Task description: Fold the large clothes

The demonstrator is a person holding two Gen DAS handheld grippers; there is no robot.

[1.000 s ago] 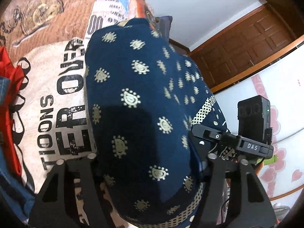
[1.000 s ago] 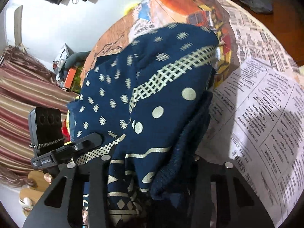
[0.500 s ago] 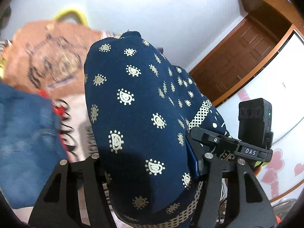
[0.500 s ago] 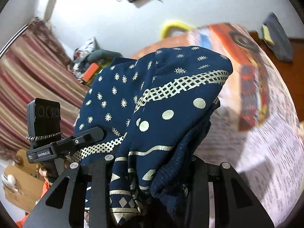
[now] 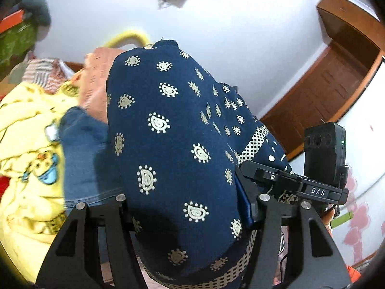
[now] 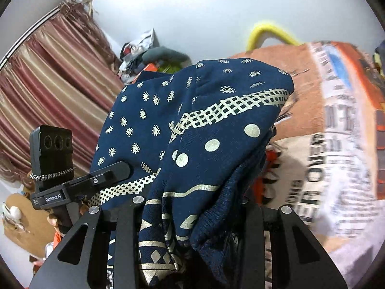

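Lifted off the printed bedspread [image 6: 336,144], both grippers' jaws clamp the navy garment [image 5: 173,144], hiding yellow clothes [image 5: 26,168].

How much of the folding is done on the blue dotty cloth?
Done: both grippers have grabbed the navy cloth. In hand: the left gripper and right gripper hold it bunched in the air. Left: laying it flat and folding it neatly; no tidy fold shows yet.

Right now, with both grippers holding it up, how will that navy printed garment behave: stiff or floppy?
Likely floppy: the navy printed garment drapes in folds over the left gripper. Probably bulky rather than slippery, since it bunches thickly between the right gripper fingers.
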